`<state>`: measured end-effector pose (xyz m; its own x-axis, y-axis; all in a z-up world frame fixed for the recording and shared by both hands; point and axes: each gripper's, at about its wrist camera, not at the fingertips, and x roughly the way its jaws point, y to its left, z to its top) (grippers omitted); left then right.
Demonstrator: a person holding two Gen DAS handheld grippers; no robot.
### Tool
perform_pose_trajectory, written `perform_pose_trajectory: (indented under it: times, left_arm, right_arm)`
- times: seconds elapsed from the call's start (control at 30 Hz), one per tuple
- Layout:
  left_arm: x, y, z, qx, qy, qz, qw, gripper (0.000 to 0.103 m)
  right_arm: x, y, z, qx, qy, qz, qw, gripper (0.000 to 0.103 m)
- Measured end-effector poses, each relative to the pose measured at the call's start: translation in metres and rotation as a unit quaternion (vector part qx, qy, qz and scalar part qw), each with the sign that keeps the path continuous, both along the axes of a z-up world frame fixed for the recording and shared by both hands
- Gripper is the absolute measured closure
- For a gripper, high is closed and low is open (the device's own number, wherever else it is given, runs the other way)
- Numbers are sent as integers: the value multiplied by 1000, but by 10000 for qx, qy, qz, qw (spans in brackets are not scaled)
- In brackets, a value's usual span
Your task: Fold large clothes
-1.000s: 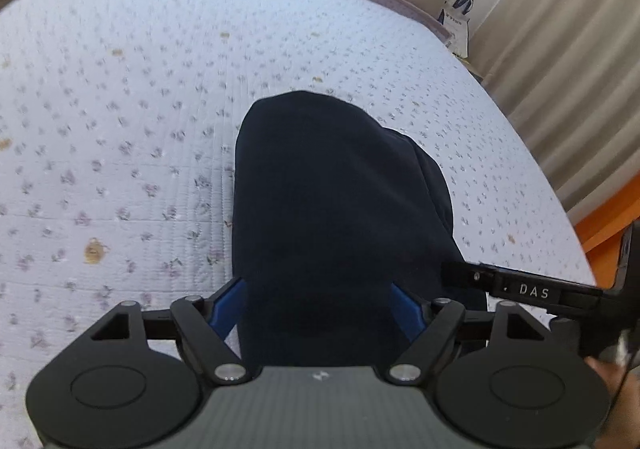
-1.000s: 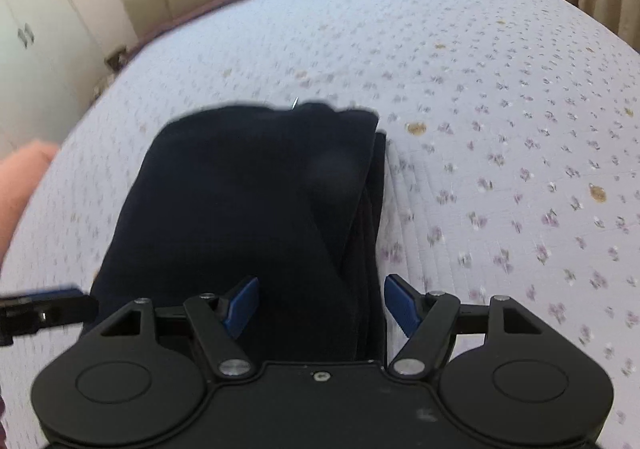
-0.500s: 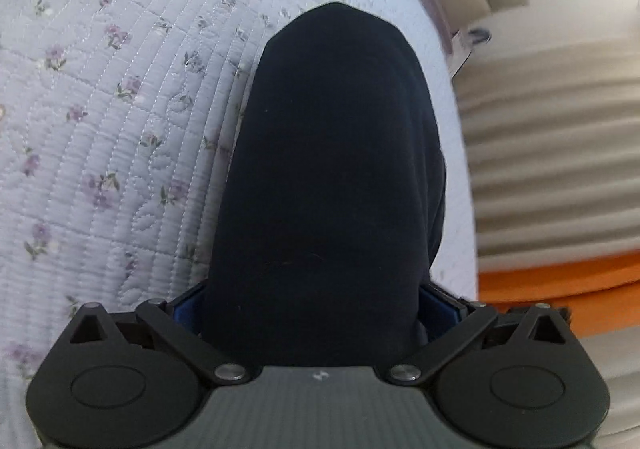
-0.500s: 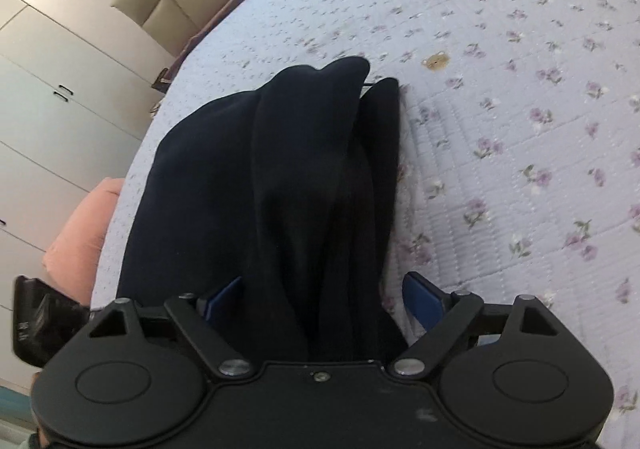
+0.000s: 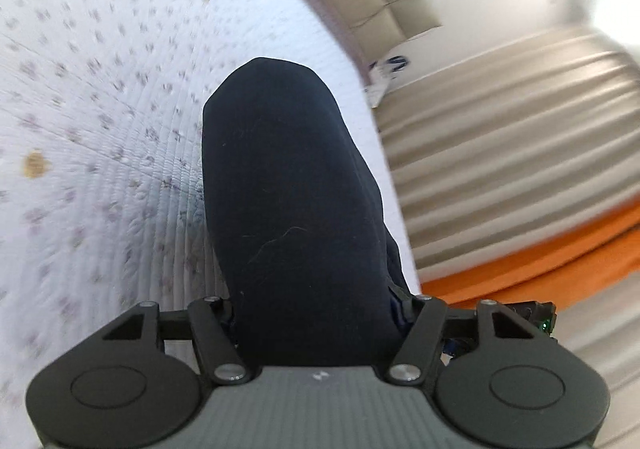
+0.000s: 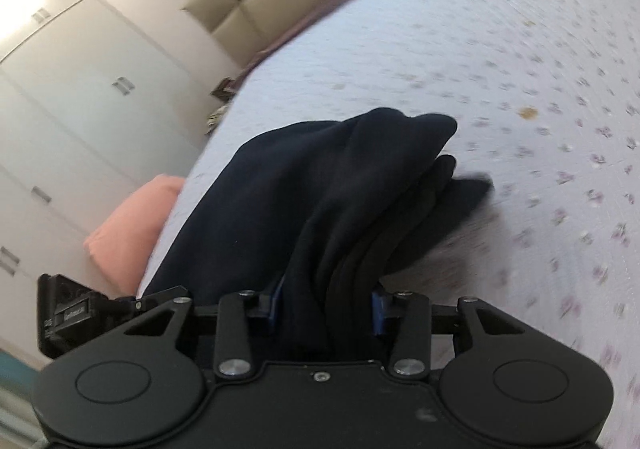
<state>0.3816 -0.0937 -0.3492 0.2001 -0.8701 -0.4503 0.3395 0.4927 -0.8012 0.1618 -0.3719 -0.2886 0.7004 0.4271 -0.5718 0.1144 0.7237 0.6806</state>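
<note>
We have lifted the dark cloth [image 5: 292, 185] off the bed [image 5: 100, 97]; our left claw [image 5: 320, 317] and right claw [image 6: 326, 305] both squeeze it, ready to fold.

Bright, even daylight in both views. Motion blur smears the white floral quilted bedspread [image 5: 100, 129] and pleated beige curtains [image 5: 500, 153] (right-wrist view blurs too). Fisheye bends the edges; corners go black. The dark navy folded garment [image 6: 320, 201] casts a soft shadow.

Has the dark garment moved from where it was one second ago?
Yes. The dark garment has been lifted off the bedspread; its far end now hangs above it.
</note>
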Motion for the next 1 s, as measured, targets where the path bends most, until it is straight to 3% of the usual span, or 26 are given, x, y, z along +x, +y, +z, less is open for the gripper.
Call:
perform_pose_trajectory:
  times: [0.13, 0.23, 0.33, 0.4, 0.47, 0.53, 0.57, 0.7, 0.8, 0.83, 0.9, 0.93, 0.97, 1.0]
  left_arm:
    - [-36, 51, 20, 41, -57, -83, 9999, 38]
    - [-60, 84, 13, 197, 43, -47, 9998, 38]
    - [-78, 108, -16, 392, 244, 102, 9989, 36]
    - [-87, 122, -51, 597, 600, 293, 9960, 26]
    - [-96, 133, -84, 923, 881, 503, 9906, 19]
    - [-105, 151, -92, 475, 1066, 763, 9902, 20]
    - [-108, 157, -85, 514, 1054, 848, 9895, 21]
    - [-115, 172, -32, 1041, 151, 1007, 9893, 25]
    - [-118, 163, 5, 988, -455, 731, 9914, 25]
    - [-120, 155, 13, 919, -637, 546, 9922, 26]
    - [-133, 141, 18, 737, -820, 61, 9939, 40]
    - [-140, 132, 15, 722, -829, -255, 9936, 45]
    - [-145, 118, 6, 902, -808, -574, 9910, 59]
    - [-152, 106, -5, 1192, -813, -819, 9861, 73]
  right_arm:
    - [-32, 49, 21, 69, -13, 43, 10000, 52]
    - [-46, 85, 11, 26, 160, 97, 9998, 52]
    - [-53, 114, -21, -37, 501, 77, 9987, 52]
    - [-49, 130, -55, -88, 940, 69, 9955, 49]
    - [-48, 137, -79, -61, 1343, -129, 9908, 28]
    - [-50, 134, -70, 28, 1388, -244, 9900, 27]
    - [-51, 134, -59, -94, 1419, -268, 9895, 25]
    - [-57, 147, 3, -1286, 1066, -289, 9855, 22]
    - [-34, 177, 31, -2086, 538, -46, 9765, 23]
    - [-26, 186, 32, -2399, 344, 110, 9701, 30]
    - [-1, 212, 19, -2692, 210, 475, 9617, 59]
    - [12, 219, 5, -2766, 283, 633, 9585, 89]
    - [26, 224, -14, -3039, 434, 734, 9489, 103]
    - [34, 223, -29, -3242, 447, 739, 9420, 103]
